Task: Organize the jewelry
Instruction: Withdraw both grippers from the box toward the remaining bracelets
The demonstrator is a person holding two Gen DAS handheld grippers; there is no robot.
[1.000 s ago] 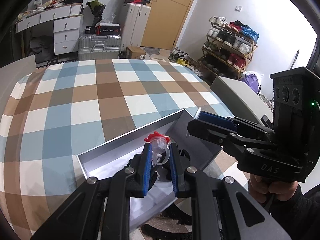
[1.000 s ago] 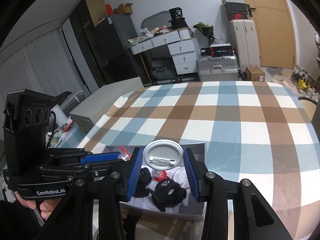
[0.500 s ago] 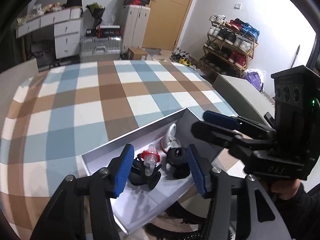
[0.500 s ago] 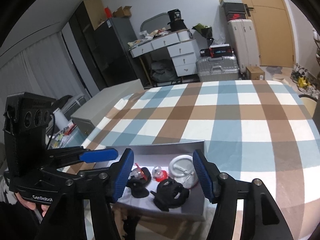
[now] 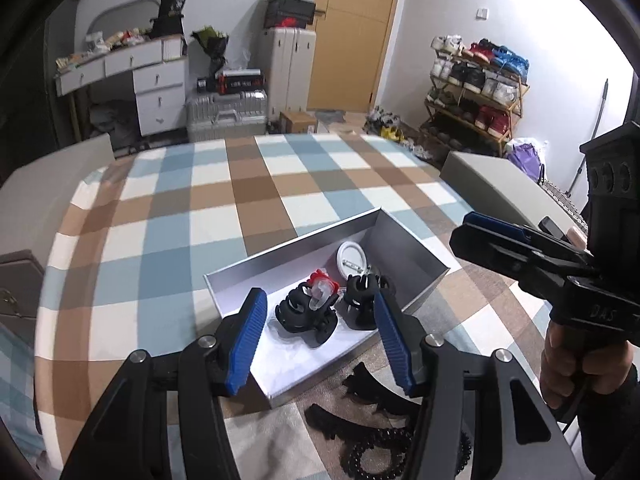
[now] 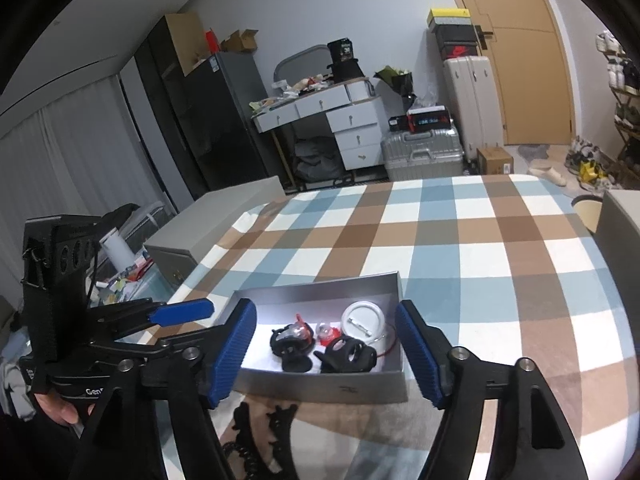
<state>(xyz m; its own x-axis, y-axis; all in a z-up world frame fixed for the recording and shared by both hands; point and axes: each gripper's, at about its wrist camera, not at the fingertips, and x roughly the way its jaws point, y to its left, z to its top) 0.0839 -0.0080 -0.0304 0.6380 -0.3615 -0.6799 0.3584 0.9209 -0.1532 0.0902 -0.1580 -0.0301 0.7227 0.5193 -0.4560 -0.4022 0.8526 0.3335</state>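
A grey open box (image 5: 280, 254) (image 6: 320, 390) sits on the checked tablecloth near the front edge. Inside lie two black claw hair clips (image 5: 304, 316) (image 6: 290, 346), a small clear and red piece (image 5: 322, 290) (image 6: 326, 332) and a round white pin badge (image 5: 351, 255) (image 6: 363, 316). My left gripper (image 5: 320, 344) is open and empty, held just above the box's near side. My right gripper (image 6: 326, 354) is open and empty over the box's front wall. Each gripper shows in the other's view, the right (image 5: 504, 240) and the left (image 6: 176, 314).
Black hair clips (image 5: 362, 390) (image 6: 276, 420) and a black coiled hair tie (image 5: 380, 452) (image 6: 244, 456) lie on the cloth in front of the box. Grey chair backs (image 5: 492, 188) (image 6: 216, 220) flank the table. Suitcases, drawers and a shoe rack stand beyond.
Both grippers opened, the left letting go of the clear and red piece and the right the white badge, which now lie in the box. Both grippers drew back and up.
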